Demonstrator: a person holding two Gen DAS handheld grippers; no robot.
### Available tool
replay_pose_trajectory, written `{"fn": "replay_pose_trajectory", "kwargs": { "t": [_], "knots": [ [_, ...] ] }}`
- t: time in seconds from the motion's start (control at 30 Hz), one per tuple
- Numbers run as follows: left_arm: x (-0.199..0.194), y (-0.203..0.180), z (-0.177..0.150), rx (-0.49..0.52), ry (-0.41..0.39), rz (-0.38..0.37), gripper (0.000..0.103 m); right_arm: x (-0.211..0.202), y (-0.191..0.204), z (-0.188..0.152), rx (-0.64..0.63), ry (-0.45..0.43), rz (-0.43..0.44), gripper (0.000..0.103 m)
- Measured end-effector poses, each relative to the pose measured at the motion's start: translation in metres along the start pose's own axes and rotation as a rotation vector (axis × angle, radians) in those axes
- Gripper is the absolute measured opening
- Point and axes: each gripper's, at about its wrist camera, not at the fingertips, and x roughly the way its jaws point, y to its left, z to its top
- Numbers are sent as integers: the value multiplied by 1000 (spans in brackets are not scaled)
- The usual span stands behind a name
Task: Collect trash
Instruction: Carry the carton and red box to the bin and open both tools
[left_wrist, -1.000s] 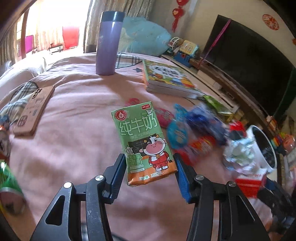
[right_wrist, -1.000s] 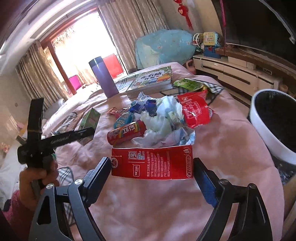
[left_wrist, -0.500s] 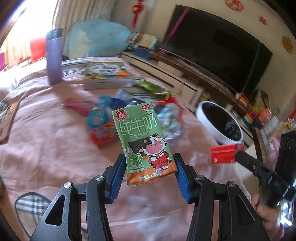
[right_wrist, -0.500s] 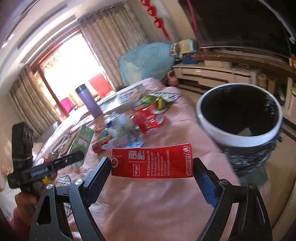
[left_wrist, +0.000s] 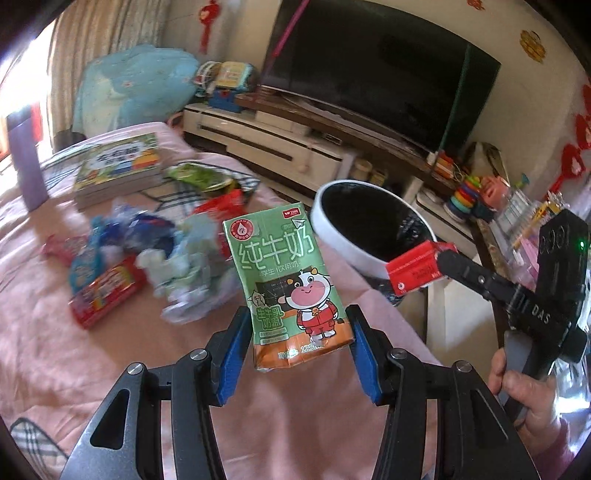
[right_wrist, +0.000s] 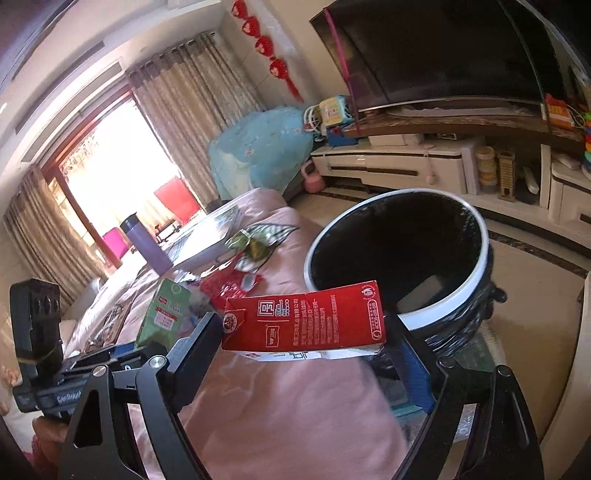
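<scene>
Left gripper (left_wrist: 300, 347) pinches green carton (left_wrist: 286, 280) by its lower sides, upright, over the pink bed (left_wrist: 55, 350). Right gripper (right_wrist: 306, 332) pinches red carton (right_wrist: 303, 317) end to end, flat, at the near rim of the bin (right_wrist: 476, 280). Step in hand: dropping both cartons in. Best to carry each fully over the dark opening before spreading the fingers, red first, arms kept apart. More wrappers (left_wrist: 107, 291) lie on the bed.
</scene>
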Motion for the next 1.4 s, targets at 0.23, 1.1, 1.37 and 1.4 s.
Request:
{"fn": "replay_pose_trajectory", "kwargs": {
  "t": [0.23,1.1,1.37,1.4],
  "knots": [
    [38,-18,24,42,31,-20,51,3,-25,16,23,-16,-16,88],
    [156,-60,97,109,102,-57,51,46,-94,72,75,44,-62,51],
    [168,-66,104,104,112,-50,61,41,-95,73,75,25,-77,50],
    [168,-67,105,103,107,-50,63,39,-96,73,75,18,-81,51]
  ]
}}
